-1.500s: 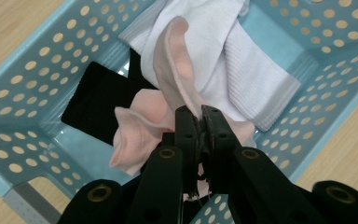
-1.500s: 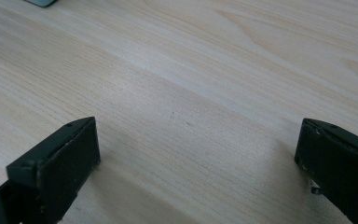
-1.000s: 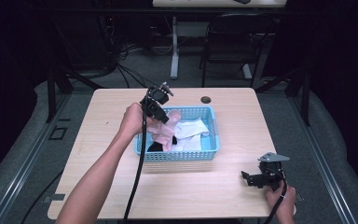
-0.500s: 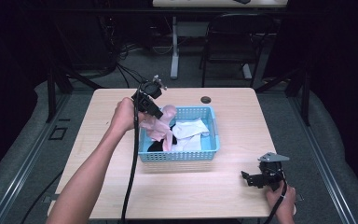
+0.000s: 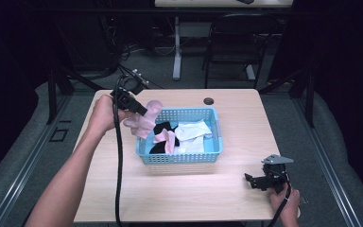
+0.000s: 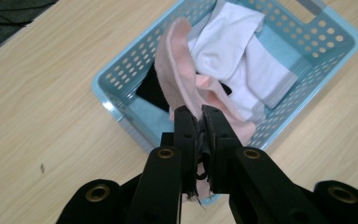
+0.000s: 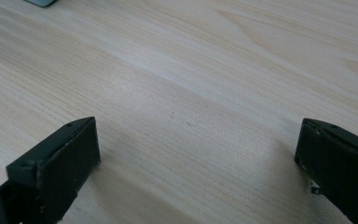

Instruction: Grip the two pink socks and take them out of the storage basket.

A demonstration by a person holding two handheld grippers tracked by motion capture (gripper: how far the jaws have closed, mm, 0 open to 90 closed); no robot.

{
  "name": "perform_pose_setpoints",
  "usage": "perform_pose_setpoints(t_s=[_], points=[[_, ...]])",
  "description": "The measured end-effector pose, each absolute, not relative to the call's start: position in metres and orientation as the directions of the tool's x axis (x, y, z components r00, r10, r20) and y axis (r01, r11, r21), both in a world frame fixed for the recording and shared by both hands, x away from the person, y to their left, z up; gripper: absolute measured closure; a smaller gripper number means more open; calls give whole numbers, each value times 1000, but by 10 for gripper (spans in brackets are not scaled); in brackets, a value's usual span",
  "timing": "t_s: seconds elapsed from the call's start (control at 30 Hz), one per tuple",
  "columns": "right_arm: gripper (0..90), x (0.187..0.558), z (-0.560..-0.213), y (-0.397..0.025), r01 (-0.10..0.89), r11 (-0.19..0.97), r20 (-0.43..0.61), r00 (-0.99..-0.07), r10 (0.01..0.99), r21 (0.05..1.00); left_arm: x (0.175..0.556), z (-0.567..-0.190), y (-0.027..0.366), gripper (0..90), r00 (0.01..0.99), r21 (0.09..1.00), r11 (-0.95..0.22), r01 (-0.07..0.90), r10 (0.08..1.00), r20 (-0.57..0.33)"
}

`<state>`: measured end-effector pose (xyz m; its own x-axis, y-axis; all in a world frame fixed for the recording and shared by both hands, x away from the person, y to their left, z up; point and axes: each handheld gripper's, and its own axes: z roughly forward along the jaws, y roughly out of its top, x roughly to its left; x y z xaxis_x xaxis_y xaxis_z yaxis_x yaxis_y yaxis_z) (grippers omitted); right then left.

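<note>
A blue plastic basket (image 5: 179, 158) stands mid-table and holds white, pink and black socks (image 5: 189, 135). My left gripper (image 5: 139, 109) is raised over the basket's left rim, shut on a pink sock (image 5: 144, 120) that dangles from it. In the left gripper view the jaws pinch the pink sock (image 6: 179, 79) above the basket (image 6: 116, 84), left gripper (image 6: 200, 123). My right gripper (image 5: 251, 180) rests near the table's front right corner, open and holding nothing. The right gripper (image 7: 196, 149) view has bare wood between its wide-apart jaws.
The wooden table (image 5: 123, 198) has a round cable hole (image 5: 209, 101) near its far edge. A black cable (image 5: 118, 161) trails from the left gripper along the forearm. A chair (image 5: 236, 42) and desk legs stand beyond the table on the grey floor.
My left gripper has lifted the pink sock up and to the left, from inside the basket to over its left rim. The right gripper has stayed put.
</note>
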<state>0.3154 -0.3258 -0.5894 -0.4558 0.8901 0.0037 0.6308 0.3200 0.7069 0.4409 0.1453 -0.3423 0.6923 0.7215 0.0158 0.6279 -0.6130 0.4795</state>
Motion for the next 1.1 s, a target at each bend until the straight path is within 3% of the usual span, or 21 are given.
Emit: perform_pose_setpoints(t_s=[1.1], points=[[0, 316, -590, -326, 629, 318, 6, -456, 890, 710, 426, -366, 258, 848, 518, 460, -461, 759, 855, 2]])
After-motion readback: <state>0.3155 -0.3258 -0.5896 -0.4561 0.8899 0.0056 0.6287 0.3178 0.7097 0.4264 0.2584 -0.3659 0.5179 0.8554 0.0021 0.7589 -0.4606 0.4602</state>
